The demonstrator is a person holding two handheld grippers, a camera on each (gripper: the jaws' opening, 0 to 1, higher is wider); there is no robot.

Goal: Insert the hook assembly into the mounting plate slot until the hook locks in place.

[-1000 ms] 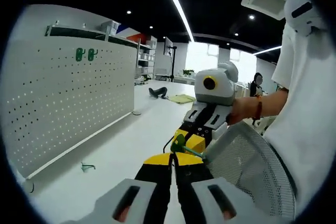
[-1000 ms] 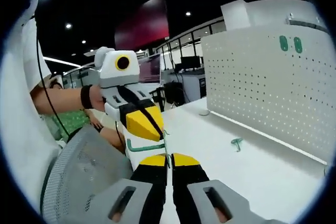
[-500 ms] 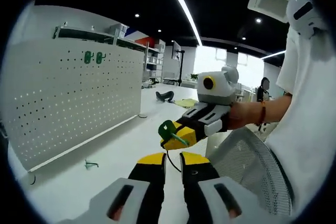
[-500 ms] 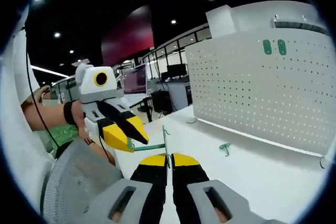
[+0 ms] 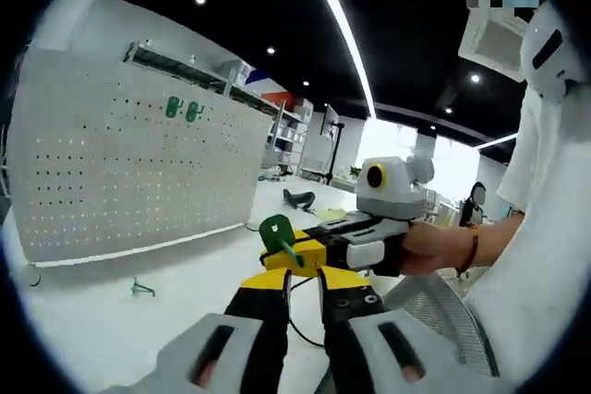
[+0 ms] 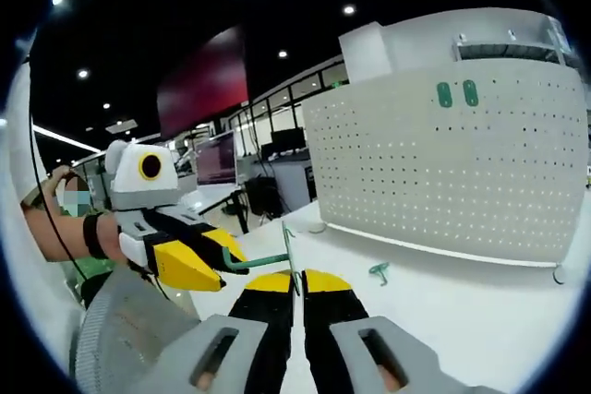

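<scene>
The right gripper's [image 6: 295, 276] fingers clamp the green hook [image 6: 288, 244], the left's [image 5: 304, 276] stand slightly apart, empty, with the pegboard [image 6: 443, 173] well ahead across the bench [image 6: 462, 306].

Yellow-tipped black tongs [image 5: 303, 280], white sleeve [image 5: 545, 256], red wristband [image 5: 474, 244].

The supporting surface is a white table [image 5: 175, 297], glossy and reflective. A white perforated mounting plate [image 5: 120, 173] stands upright along its far edge, resting directly on the tabletop; 2 green hook plates [image 5: 184, 109] are fixed near its top. 1 small green hook [image 5: 140, 289] lies loose on the table, near the plate's base but apart from it. In the right gripper view, the same hook [image 6: 379, 270] lies on the table [image 6: 462, 306] below the plate [image 6: 443, 173].
</scene>
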